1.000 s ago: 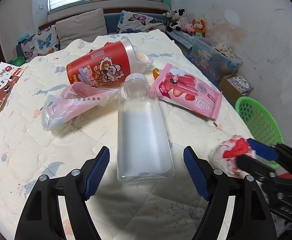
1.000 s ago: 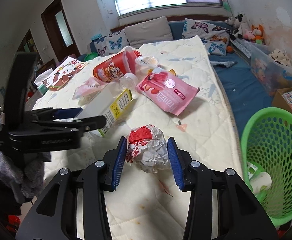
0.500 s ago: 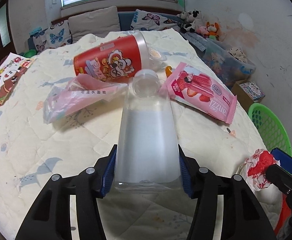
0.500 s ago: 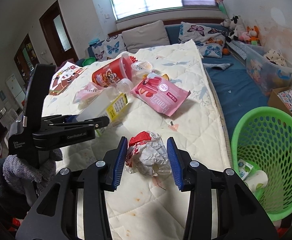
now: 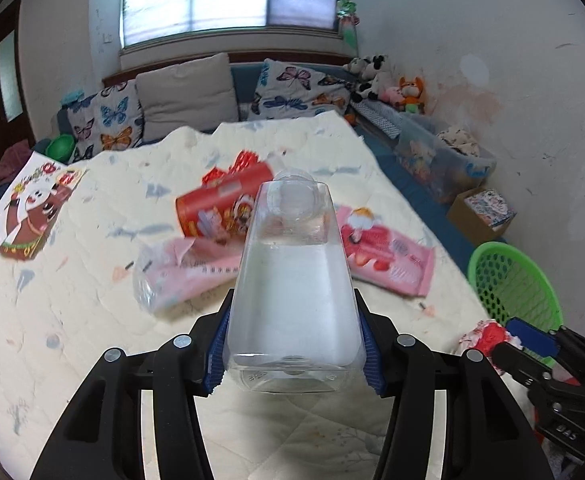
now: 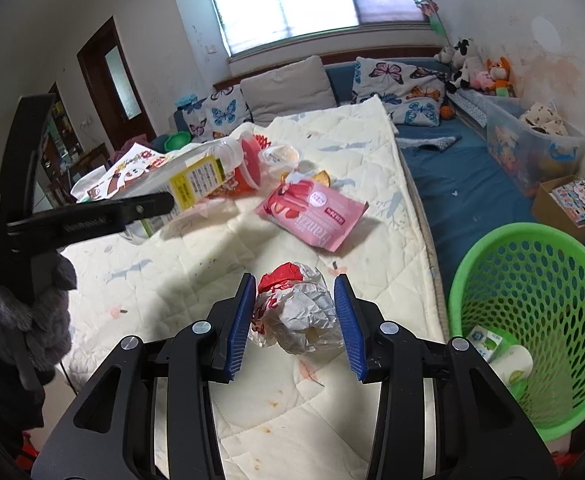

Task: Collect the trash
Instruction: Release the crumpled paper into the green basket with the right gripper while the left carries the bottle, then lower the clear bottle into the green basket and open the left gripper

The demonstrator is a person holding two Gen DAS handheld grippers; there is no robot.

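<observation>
- Our left gripper clamps the clear bottle, its long axis pointing away from us.
- Our right gripper pinches the crumpled wrapper; the green basket sits lower right, nearer this hand.

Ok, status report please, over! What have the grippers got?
Left gripper shut on clear plastic bottle. Right gripper shut on crumpled red-and-white wrapper. Green mesh basket alongside, path unobstructed.

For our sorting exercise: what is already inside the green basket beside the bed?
Inside the green basket, seen from the right wrist, a white paper cup lies beside a small green-and-white carton. The basket's near wall and the right gripper hide the rest of the bottom.
</observation>
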